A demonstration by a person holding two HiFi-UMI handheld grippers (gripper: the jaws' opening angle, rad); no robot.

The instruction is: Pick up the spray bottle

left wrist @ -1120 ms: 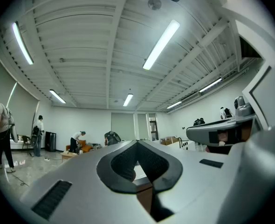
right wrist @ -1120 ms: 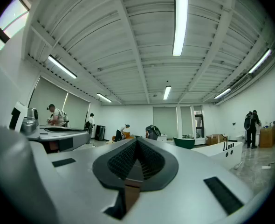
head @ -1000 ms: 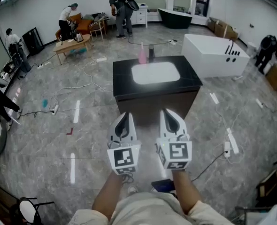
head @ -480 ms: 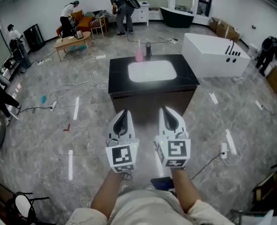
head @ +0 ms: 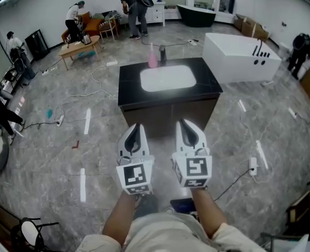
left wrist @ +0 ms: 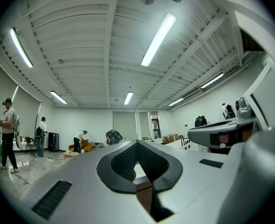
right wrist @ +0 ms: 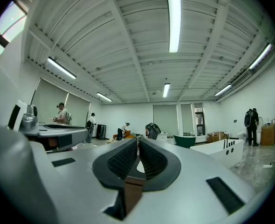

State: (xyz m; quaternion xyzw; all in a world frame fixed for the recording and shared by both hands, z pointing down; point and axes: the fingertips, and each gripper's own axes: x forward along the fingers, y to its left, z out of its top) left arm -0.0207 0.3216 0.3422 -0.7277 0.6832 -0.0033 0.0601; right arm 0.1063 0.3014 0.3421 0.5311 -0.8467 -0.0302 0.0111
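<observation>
The pink spray bottle (head: 153, 57) stands upright at the far edge of a black counter (head: 132, 92) with a white sink (head: 167, 78), next to a dark tap (head: 162, 53). My left gripper (head: 136, 126) and right gripper (head: 184, 123) are held side by side, level, short of the counter's near edge and well apart from the bottle. Both are shut and hold nothing. In the left gripper view the shut left gripper (left wrist: 137, 143) fills the lower frame and hides the bottle. In the right gripper view the right gripper (right wrist: 138, 139) does the same.
A white bathtub (head: 243, 57) stands right of the counter and a black tub (head: 199, 13) at the back. Cables and a power strip (head: 252, 165) lie on the grey floor. People work at the back (head: 135, 3), by a wooden table (head: 81, 46), and at the right (head: 302, 46).
Both grippers, still shut, have been carried forward toward the counter. In the head view the counter and bottle have shifted slightly up and left.
</observation>
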